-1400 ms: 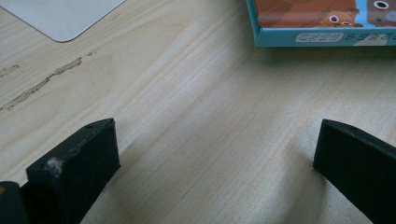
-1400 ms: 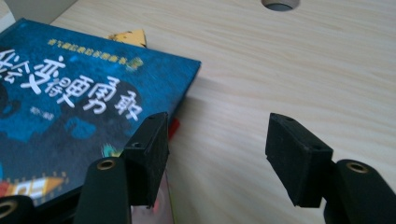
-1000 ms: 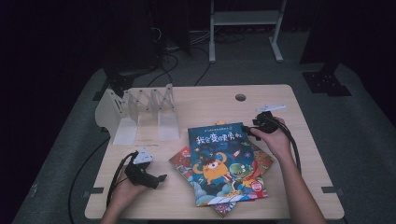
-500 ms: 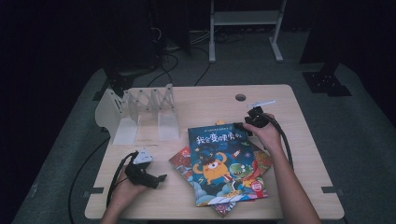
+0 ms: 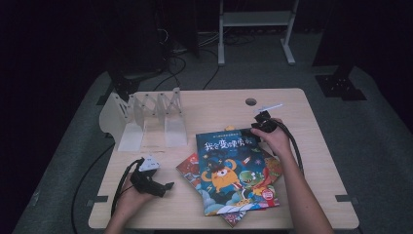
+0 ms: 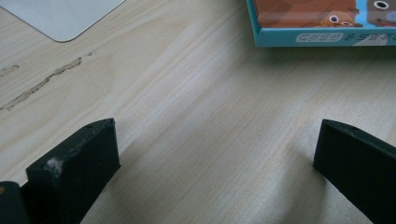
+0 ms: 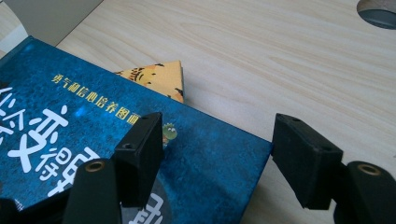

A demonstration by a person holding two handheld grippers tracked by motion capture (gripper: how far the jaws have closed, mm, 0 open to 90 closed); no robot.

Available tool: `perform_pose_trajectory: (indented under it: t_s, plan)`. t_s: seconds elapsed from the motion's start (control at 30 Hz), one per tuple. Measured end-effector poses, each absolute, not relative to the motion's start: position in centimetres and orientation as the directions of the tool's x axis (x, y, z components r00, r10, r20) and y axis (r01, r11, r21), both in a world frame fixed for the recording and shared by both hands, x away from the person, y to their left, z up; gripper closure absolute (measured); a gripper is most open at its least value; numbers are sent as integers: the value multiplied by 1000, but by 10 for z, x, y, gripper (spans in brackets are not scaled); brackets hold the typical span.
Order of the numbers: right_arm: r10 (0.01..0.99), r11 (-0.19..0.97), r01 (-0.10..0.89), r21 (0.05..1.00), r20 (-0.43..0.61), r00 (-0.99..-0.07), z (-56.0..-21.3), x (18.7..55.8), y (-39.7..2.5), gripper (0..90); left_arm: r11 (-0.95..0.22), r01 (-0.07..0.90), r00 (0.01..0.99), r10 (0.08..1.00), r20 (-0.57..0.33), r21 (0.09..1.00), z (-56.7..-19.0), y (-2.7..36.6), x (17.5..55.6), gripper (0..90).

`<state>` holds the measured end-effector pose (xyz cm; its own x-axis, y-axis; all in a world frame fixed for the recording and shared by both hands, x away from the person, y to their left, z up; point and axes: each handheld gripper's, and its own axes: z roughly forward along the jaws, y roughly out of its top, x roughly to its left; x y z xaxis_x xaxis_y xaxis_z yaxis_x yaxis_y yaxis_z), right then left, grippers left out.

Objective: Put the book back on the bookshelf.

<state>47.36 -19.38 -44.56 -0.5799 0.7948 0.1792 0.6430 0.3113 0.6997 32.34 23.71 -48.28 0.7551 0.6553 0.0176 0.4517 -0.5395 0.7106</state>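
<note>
On the pale wooden table a blue picture book lies on top of a fanned stack of others. The right gripper sits at the blue book's far right corner. The left gripper rests on the table near its front left, apart from the books. A white folding book rack stands at the back left.

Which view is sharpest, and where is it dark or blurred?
Right gripper view is sharpest: the blue book lettering reads clearly, though the claw tips are soft. Left gripper view: table grain crisp, evenly lit. High view: soft, low detail, surroundings nearly black beyond the table.
</note>
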Motion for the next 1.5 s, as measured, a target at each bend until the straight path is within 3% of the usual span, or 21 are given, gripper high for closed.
perform_pose_trajectory:
  t_s: [0.77, 1.0, 1.27, 1.5]
  plan:
    - [737, 394, 601, 695, 151, -659, -441, 465, -137, 355, -539, 452, 755, 655, 18, 711, -483, 237, 323, 0]
    - [701, 472, 570, 672, 106, -705, -435, 464, -111, 350, -539, 451, 755, 655, 17, 711, -483, 237, 323, 0]
    - [645, 496, 539, 681, 126, -753, -436, 460, -81, 358, -537, 452, 754, 657, 16, 712, -483, 237, 323, 0]
    - [647, 491, 524, 696, 112, -754, -428, 456, -89, 373, -539, 452, 755, 655, 17, 711, -483, 237, 323, 0]
